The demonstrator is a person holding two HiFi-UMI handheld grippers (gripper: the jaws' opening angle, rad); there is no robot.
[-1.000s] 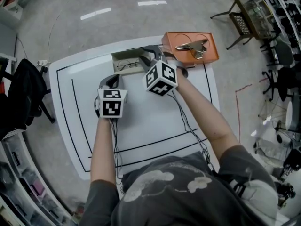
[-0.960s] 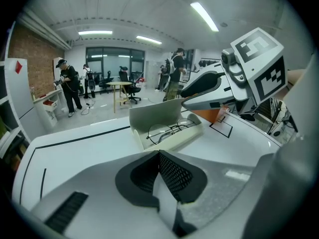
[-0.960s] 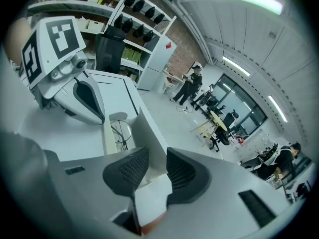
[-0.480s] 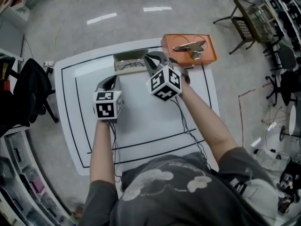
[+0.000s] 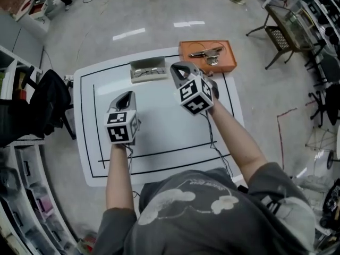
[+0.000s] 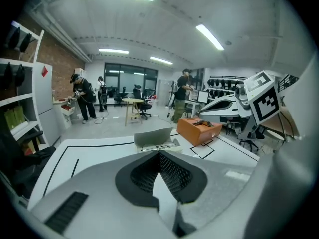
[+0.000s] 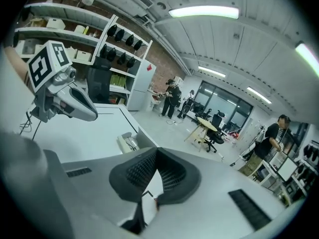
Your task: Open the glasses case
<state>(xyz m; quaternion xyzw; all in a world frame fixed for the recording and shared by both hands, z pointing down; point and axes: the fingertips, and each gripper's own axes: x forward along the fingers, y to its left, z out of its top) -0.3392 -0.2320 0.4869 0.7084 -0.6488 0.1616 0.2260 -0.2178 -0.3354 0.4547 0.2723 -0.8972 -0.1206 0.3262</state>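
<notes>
Head view showing grey hinged glasses case [image 5: 147, 69] lying open at twelve o'clock; left gripper [image 5: 124, 97], right gripper [image 5: 179, 71] hovering clenched, empty; seemingly only parking remaining

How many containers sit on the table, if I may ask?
2: the open glasses case at the far edge; the orange box right of it, at the corner.

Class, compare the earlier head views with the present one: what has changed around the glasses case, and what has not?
The right gripper left the right end of the case and drew back toward the person, its jaws now shut and empty. The left gripper pulled back too, jaws shut. The case stayed open on the table with the glasses inside; the orange box did not move.
</notes>
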